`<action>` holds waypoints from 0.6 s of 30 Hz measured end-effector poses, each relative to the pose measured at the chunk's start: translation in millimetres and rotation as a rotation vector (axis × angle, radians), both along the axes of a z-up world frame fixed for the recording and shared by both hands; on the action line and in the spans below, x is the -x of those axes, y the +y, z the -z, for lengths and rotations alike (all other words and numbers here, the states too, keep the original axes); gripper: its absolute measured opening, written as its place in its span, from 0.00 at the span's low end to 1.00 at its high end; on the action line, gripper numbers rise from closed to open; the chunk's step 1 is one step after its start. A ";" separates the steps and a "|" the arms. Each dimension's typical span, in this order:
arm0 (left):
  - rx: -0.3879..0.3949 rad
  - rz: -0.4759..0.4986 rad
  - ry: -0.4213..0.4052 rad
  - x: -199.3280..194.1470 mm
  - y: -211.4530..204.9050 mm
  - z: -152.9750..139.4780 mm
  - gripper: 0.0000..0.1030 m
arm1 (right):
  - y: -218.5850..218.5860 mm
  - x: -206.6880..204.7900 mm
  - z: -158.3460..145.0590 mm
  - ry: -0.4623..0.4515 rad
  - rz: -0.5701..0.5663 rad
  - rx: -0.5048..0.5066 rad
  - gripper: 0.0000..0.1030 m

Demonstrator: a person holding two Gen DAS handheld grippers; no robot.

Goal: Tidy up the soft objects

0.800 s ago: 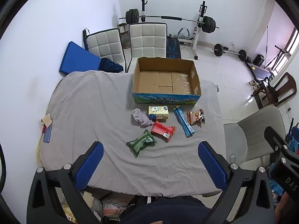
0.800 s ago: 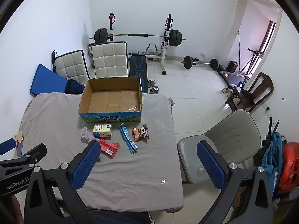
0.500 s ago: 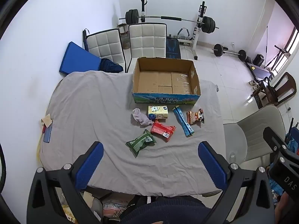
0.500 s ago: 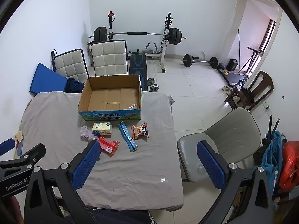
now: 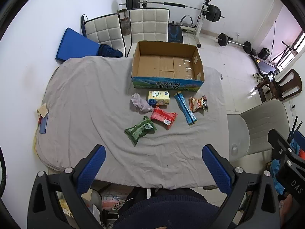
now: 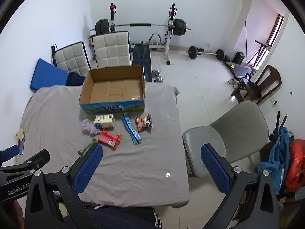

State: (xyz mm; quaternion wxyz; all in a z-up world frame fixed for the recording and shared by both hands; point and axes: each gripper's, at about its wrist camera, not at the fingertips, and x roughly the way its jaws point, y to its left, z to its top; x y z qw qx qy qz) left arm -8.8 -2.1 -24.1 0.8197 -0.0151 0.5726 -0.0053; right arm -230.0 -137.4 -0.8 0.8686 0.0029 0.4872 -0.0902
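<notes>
The cardboard box (image 5: pixel 167 64) sat open-topped at the far side of the table (image 5: pixel 85 95), which was draped in a grey cloth, and held nothing that could be seen. Just in front of the box lay the soft items in a loose cluster: a tissue pack (image 5: pixel 159 97) nearest its front wall, a lilac cloth (image 5: pixel 140 104) touching the pack's left end, a blue stick pack (image 5: pixel 185 108) and an orange snack bag (image 5: pixel 198 103) to the right, then a red packet (image 5: pixel 164 117) and a green packet (image 5: pixel 140 129) farther from the box. Left of the box the cloth ran bare up to the table edge, where a phone (image 5: pixel 43 125) lay. The near strip between the green packet and the table edge was bare too.

The left gripper (image 5: pixel 153 168) hung above that near edge, jaws spread wide, holding nothing. The right gripper (image 6: pixel 151 168) hung over the box-side right corner of the table, equally wide, gripping nothing.
</notes>
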 end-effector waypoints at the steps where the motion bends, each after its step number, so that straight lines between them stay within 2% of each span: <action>1: -0.001 0.001 0.000 0.8 -0.2 0.4 1.00 | 0.7 -0.2 2.6 0.007 0.001 0.002 1.00; 9: 0.004 0.005 0.016 1.7 5.2 8.3 1.00 | 3.0 -1.2 14.8 0.030 0.005 0.002 1.00; 18: -0.005 0.006 0.011 2.1 4.1 7.3 1.00 | 1.1 1.4 14.1 0.028 0.010 0.001 1.00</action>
